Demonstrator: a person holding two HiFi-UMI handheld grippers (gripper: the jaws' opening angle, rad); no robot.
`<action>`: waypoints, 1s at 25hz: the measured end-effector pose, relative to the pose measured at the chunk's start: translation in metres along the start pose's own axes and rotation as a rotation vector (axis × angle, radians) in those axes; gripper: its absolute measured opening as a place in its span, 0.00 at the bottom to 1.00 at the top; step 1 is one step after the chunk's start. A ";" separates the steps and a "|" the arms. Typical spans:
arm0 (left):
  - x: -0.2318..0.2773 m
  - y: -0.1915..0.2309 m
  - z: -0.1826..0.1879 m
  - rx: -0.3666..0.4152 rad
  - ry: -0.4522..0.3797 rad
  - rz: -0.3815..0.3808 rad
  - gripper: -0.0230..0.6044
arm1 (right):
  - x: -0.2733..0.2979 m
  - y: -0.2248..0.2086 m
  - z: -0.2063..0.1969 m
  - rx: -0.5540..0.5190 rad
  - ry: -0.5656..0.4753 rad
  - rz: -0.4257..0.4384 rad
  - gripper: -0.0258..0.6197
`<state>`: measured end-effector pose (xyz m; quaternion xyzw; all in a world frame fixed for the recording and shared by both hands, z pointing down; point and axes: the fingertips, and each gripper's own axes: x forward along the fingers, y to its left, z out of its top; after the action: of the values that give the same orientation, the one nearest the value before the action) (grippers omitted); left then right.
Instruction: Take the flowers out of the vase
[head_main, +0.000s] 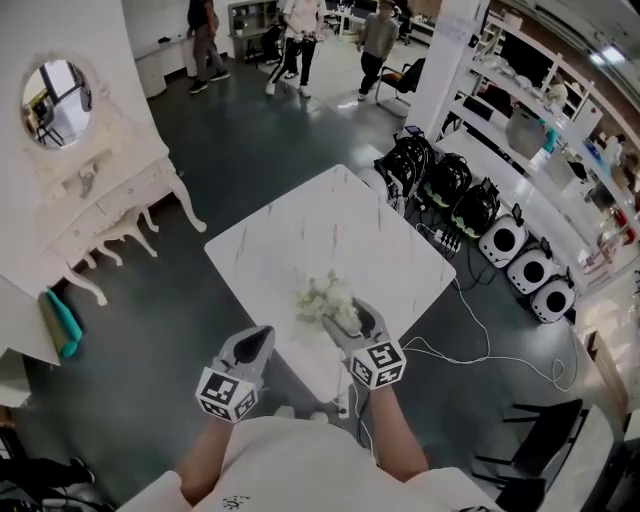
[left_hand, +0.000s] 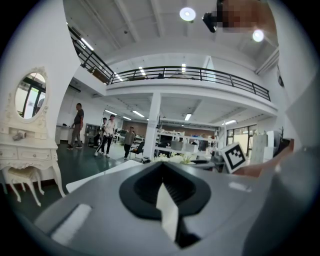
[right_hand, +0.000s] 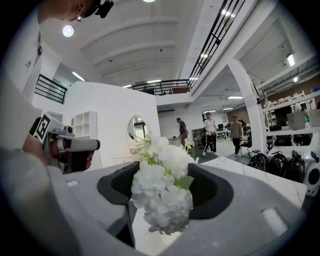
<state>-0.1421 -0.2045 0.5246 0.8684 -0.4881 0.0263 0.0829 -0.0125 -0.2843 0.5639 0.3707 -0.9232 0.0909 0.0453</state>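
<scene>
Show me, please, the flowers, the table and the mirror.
flowers (right_hand: 162, 195): right gripper view, white bloom.
table (head_main: 330, 225): head view, bare top.
mirror (head_main: 55, 102): head view, glass.

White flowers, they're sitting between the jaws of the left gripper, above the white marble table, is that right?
Not the left one. The white flowers sit between the jaws of the right gripper, above the white marble table; the right gripper view shows it. The left gripper has nothing between its jaws.

Flowers (head_main: 320, 298) — and the right claw (head_main: 350, 320) — seemingly hide the vase beneath them.
</scene>
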 end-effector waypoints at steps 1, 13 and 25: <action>0.000 0.000 0.001 0.000 -0.001 -0.001 0.02 | -0.002 0.000 0.001 -0.005 -0.001 0.003 0.48; 0.006 -0.009 0.004 0.002 -0.007 -0.026 0.02 | -0.017 -0.003 0.005 0.032 -0.015 0.013 0.27; 0.008 -0.010 0.006 0.000 -0.020 -0.032 0.02 | -0.024 -0.010 0.011 0.119 -0.053 0.007 0.24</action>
<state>-0.1294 -0.2075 0.5189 0.8763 -0.4750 0.0166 0.0783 0.0114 -0.2770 0.5504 0.3718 -0.9183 0.1358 -0.0017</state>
